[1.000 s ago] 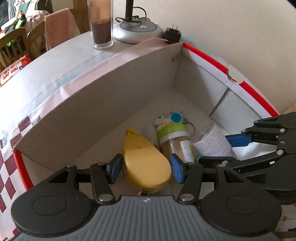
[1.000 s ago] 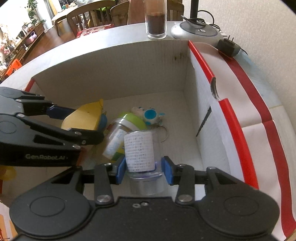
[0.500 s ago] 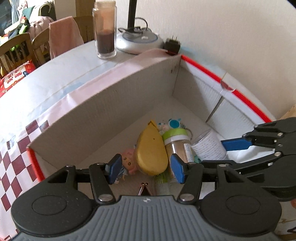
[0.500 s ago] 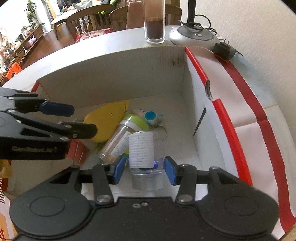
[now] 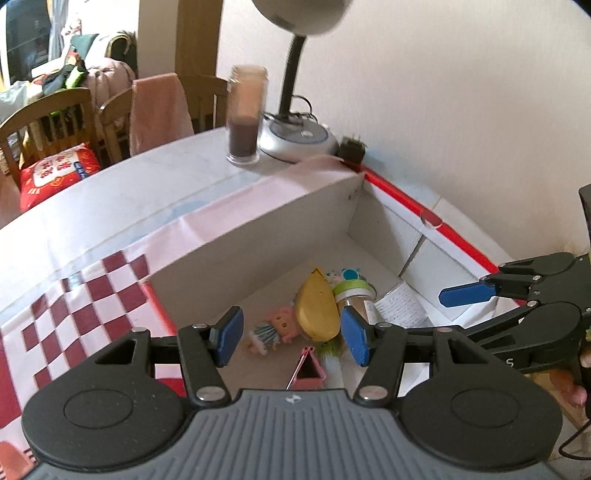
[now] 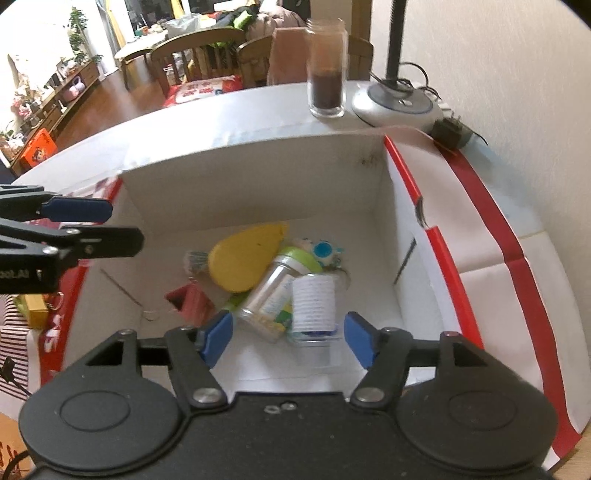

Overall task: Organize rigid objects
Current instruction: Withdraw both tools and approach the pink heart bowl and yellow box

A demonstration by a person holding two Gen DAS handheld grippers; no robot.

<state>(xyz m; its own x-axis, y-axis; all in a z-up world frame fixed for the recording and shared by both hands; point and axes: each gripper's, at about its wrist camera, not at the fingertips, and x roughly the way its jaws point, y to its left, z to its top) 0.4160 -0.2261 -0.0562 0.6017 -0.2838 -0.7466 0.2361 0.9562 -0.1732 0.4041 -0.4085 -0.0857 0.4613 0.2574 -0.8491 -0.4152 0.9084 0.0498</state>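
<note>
Inside the cardboard box [image 6: 258,184], the teardrop-shaped case [image 6: 243,258] lies toward the far wall, with the lidded bottle [image 6: 277,291] touching its right side and the labelled jar [image 6: 314,306] just right of the bottle. The small triangular box [image 6: 192,301] sits left of the bottle. Behind the box, on the table [image 6: 221,110], stand a tall glass jar [image 6: 327,85] and, to its right, a lamp base [image 6: 397,105].

Both views are lit by soft, even daylight, brightest toward the windows at the upper left of the right wrist view, where the background washes out. Motion blur smears the tall glass jar [image 5: 246,114] and the lamp [image 5: 300,16] in the left wrist view, while the objects on the floor of the cardboard box [image 6: 258,184] stay moderately sharp. Fisheye distortion bows the box walls and worktop [image 5: 122,192] edge, with dark vignetting at the frame corners.
</note>
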